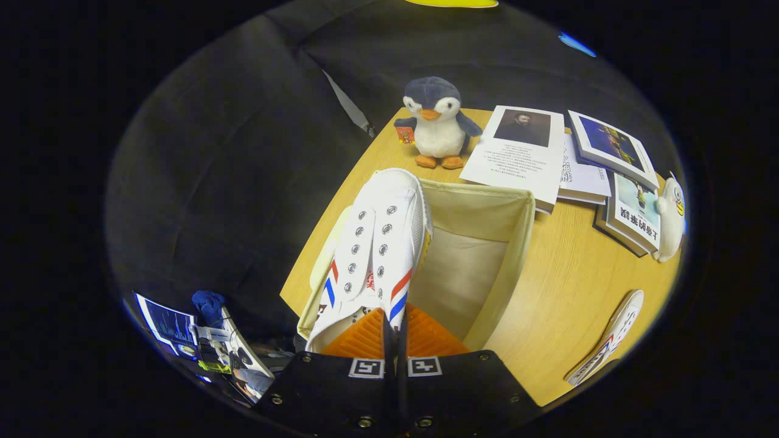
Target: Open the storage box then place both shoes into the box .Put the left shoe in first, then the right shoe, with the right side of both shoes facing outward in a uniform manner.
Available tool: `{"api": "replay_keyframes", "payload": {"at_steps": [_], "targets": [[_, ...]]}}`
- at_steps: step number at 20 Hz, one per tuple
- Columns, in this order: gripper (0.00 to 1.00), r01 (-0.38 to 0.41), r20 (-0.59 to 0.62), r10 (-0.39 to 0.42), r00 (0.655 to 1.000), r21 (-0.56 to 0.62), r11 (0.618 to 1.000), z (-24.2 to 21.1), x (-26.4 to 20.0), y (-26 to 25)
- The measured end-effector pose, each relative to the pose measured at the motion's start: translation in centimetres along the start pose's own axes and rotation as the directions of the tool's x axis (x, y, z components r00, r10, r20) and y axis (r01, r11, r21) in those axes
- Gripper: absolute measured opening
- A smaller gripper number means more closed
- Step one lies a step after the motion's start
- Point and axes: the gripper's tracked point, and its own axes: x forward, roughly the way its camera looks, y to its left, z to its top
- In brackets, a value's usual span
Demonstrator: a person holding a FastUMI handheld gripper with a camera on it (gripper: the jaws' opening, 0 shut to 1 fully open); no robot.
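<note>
While the gripper (394, 331) jaws are pinching nearly shut on the white shoe's (380, 243) thin heel collar over the open storage box (517, 243), the light, floppy canvas is probably sagging, so gripping the collar suits.

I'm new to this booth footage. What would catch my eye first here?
A white canvas shoe with red and blue stripes, pinched by the hand-held gripper, hangs over the open beige fabric storage box. Beyond the box stands a plush penguin beside scattered books.
</note>
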Motion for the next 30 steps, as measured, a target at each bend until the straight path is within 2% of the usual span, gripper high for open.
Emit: {"api": "replay_keyframes", "payload": {"at_steps": [6,8,9,12,22,30], "targets": [[0.01,0.045,-0.007,-0.045,0.999,-0.008,0.999,0.2,1.4,0.5],[0.16,-0.032,0.013,0.032,0.999,0.039,0.999,0.8,2.1,1.7],[0.32,-0.054,0.036,0.052,0.998,0.056,0.997,1.4,2.1,2.0],[0.98,-0.036,0.096,0.033,0.995,0.023,0.999,3.1,-0.2,1.5],[0.96,-0.014,0.186,0.011,0.982,0.015,1.000,2.9,-6.2,-2.3],[0.96,0.008,0.246,-0.008,0.969,0.002,1.000,-0.2,-10.4,-7.4]]}}
